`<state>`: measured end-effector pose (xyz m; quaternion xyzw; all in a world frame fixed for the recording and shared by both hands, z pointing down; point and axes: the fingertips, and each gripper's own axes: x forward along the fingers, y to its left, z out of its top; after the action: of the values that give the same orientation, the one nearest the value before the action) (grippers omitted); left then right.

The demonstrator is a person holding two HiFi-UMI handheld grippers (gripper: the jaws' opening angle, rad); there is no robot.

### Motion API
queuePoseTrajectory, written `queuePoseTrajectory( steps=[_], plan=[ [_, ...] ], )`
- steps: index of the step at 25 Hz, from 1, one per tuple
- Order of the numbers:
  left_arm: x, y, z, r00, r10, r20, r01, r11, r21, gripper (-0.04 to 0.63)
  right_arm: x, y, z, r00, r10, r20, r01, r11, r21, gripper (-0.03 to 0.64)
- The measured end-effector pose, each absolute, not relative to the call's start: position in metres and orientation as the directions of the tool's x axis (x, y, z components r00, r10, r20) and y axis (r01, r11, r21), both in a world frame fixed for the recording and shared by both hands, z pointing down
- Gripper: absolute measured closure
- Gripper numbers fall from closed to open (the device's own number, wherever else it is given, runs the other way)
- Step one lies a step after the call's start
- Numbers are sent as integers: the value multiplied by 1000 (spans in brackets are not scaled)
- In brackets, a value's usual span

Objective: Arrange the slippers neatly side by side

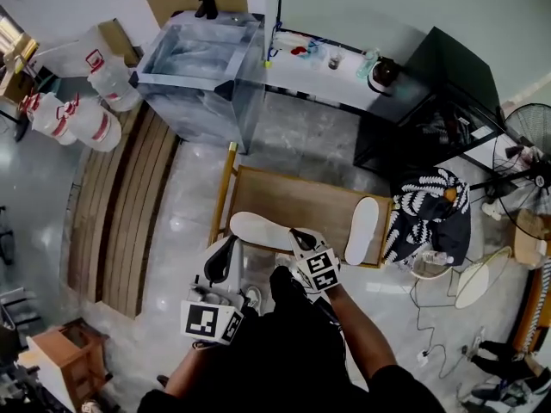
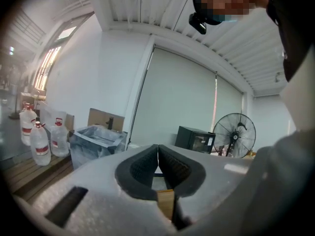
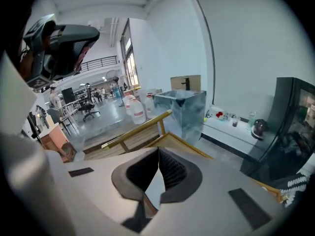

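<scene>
Resting on wooden platform (image 1: 297,198): both white slippers; well apart, not side by side
R claw (image 1: 301,237) (image 3: 159,154): clenched, pads meeting at the tips; nothing btwn them; you hold it tilted down over platform's near edge
L claw (image 1: 224,252) (image 2: 158,154): clenched too, empty; sits just off platform's near-left corner, approx level, aimed across the room
Crosswise slipper (image 1: 256,229): lies across platform's near-left part; its one end is just beside your R claw's tip in head view; can't tell if they touch
Lengthwise slipper (image 1: 362,229): lies along platform's right edge, close to black-and-white cloth (image 1: 430,212) on the floor
Platform rail (image 3: 140,128): yellow-wood bar; shows past your R claw's tips in right gripper view
Bkgd: clear tank (image 1: 202,63) beyond platform; water bottles (image 1: 90,119) far left; fan (image 1: 527,140) far right; black cabinet (image 1: 448,93) behind the cloth
</scene>
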<state>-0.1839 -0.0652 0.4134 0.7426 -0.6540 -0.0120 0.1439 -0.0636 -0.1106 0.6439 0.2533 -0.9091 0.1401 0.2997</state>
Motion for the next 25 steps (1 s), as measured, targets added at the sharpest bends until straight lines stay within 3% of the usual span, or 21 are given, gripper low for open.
queuePoseTrajectory(
  steps=[5, 14, 17, 21, 25],
  plan=[
    [-203, -61, 422, 102, -978, 182, -969, -56, 241, 577, -97, -87, 661, -686, -248, 684, -420, 902, -94, 603],
    [-232, -50, 439, 32, -977, 213, -965, 25, 262, 577, -121, -64, 729, -540, -71, 839, -258, 962, -85, 601],
    [-238, -48, 444, 18, -974, 225, -961, 45, 273, 578, -125, -64, 751, -485, -37, 874, -222, 972, -82, 594],
    [-243, -47, 448, 0, -974, 226, -958, 64, 279, 577, -131, -68, 770, -445, -9, 896, -204, 975, -91, 531],
    [-248, -43, 453, -20, -972, 236, -956, 88, 280, 577, -141, -76, 781, -426, -18, 905, -190, 979, -70, 526]
  ],
)
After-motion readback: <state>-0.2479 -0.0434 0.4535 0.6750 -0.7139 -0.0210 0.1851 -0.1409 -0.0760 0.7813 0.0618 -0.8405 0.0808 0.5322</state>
